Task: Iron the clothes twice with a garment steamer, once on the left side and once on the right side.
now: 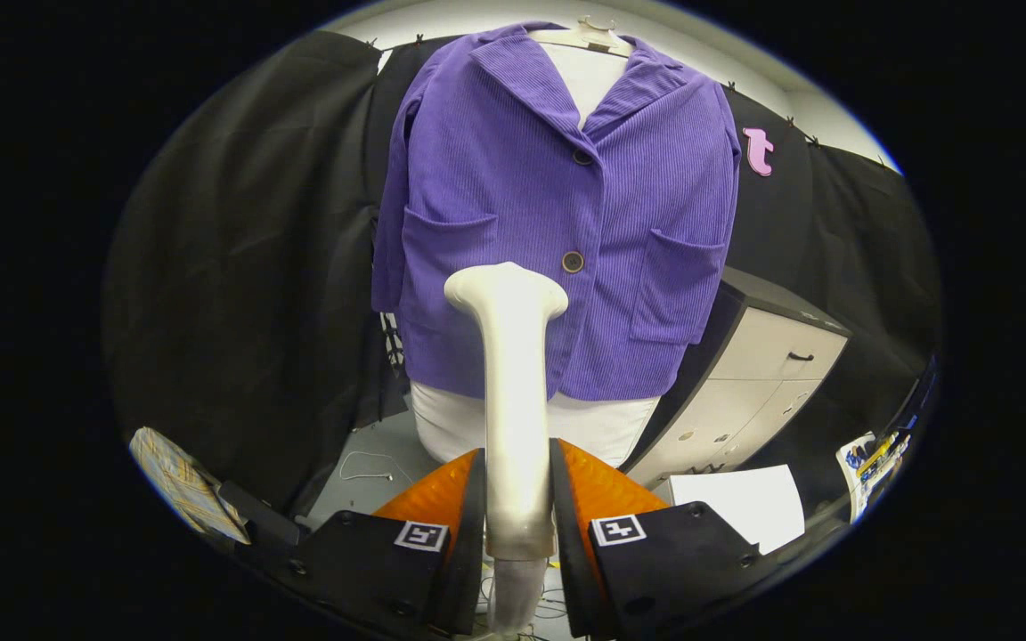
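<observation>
A purple corduroy jacket point(513, 205) hangs on a hanger over a white garment, straight ahead of the fingers. It has two brown buttons and two patch pockets. My gripper point(517, 499) is shut on the handle of a white garment steamer point(513, 392), which stands upright between the fingers. The steamer's head point(506, 289) sits over the jacket's lower front, just left of the lower button and beside the left pocket. Whether the head touches the cloth I cannot tell.
A white drawer cabinet point(762, 374) with a dark top stands to the right of the jacket. White paper point(740, 503) lies near the right finger. A patterned cloth point(175, 481) lies at the lower left. A thin cable point(366, 463) trails on the grey floor.
</observation>
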`<state>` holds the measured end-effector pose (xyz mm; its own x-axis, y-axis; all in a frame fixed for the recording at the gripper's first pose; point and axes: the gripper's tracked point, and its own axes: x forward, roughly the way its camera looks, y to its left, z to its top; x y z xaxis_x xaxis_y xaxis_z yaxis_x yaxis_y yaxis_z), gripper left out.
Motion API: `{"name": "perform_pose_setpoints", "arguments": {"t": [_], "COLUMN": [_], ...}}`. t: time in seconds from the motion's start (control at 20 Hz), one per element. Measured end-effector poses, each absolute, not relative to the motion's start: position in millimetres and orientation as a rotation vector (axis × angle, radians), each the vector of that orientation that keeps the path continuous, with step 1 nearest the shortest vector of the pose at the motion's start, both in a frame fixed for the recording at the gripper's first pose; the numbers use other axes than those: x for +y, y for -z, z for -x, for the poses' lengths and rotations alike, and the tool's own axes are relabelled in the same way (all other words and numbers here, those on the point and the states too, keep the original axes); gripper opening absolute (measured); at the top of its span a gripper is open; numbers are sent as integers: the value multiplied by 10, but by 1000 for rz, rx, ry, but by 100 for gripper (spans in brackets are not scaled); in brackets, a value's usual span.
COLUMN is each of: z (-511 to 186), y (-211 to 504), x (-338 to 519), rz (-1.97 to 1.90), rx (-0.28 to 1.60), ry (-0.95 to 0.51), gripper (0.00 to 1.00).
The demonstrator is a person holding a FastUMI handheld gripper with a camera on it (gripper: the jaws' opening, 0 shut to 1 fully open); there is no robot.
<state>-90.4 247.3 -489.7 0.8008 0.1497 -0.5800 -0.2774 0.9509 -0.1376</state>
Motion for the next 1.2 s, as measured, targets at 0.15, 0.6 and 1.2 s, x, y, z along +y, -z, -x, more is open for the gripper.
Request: {"name": "perform_pose_setpoints", "arguments": {"t": [0.15,0.6,1.2], "z": [940,1033,793], "y": [4987,4744,3883], "x": [2467,2252,1338], "rz": [214,156,62], "rx": [615,594,464], "ry": [-238,-227,-69], "gripper": [45,45,45]}}
